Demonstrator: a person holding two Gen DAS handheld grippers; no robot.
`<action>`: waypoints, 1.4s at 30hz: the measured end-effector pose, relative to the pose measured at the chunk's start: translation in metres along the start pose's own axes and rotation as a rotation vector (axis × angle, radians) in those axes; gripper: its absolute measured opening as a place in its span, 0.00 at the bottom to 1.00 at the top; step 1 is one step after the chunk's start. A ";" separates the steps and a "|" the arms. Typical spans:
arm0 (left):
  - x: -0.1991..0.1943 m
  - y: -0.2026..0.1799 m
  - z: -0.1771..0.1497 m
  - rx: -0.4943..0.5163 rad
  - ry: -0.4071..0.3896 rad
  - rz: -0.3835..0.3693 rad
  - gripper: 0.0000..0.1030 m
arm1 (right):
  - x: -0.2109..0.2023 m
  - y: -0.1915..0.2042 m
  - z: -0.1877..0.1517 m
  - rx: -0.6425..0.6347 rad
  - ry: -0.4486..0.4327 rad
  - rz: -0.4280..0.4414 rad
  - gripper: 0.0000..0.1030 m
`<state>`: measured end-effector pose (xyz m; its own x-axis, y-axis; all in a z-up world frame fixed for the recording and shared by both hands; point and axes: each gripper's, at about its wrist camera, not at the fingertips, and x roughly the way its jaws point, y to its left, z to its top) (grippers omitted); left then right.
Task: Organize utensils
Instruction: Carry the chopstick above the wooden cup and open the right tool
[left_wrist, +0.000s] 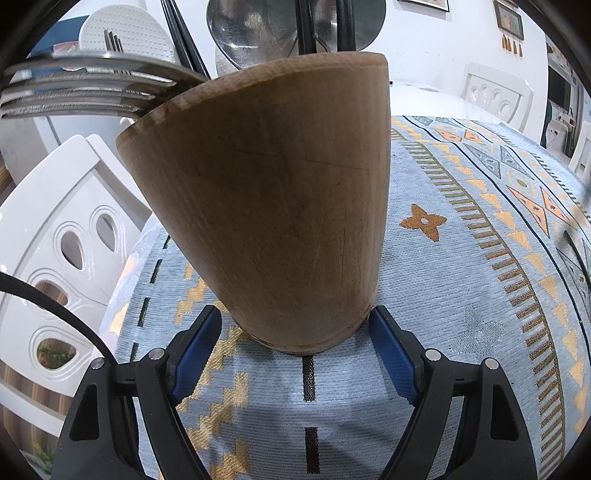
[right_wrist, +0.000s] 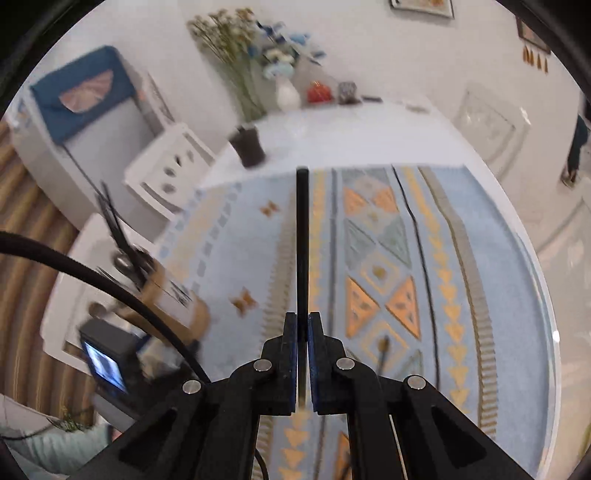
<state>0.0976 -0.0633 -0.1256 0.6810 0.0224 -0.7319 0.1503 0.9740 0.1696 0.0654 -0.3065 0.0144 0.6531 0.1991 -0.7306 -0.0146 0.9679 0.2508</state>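
A wooden utensil holder stands on the patterned blue cloth and fills the left wrist view. Forks, a spoon and black chopsticks stick out of its top. My left gripper has its blue pads on both sides of the holder's base and grips it. My right gripper is shut on a single black chopstick that points straight ahead above the cloth. The holder with my left gripper shows blurred at the left of the right wrist view.
More black chopsticks lie on the cloth to the right. White chairs stand around the table. A dark cup, a white vase with flowers and small items sit at the far end.
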 end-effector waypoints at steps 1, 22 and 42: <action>0.000 0.000 0.000 0.000 0.000 0.000 0.79 | -0.004 0.005 0.006 0.001 -0.020 0.018 0.05; 0.000 -0.001 0.000 0.000 0.000 0.000 0.79 | -0.026 0.127 0.085 -0.112 -0.163 0.389 0.05; 0.000 0.000 0.000 0.000 0.000 0.001 0.79 | 0.020 0.166 0.077 -0.242 0.006 0.273 0.06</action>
<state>0.0979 -0.0636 -0.1257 0.6812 0.0236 -0.7317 0.1492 0.9740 0.1702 0.1343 -0.1534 0.0902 0.5963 0.4550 -0.6613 -0.3668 0.8872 0.2798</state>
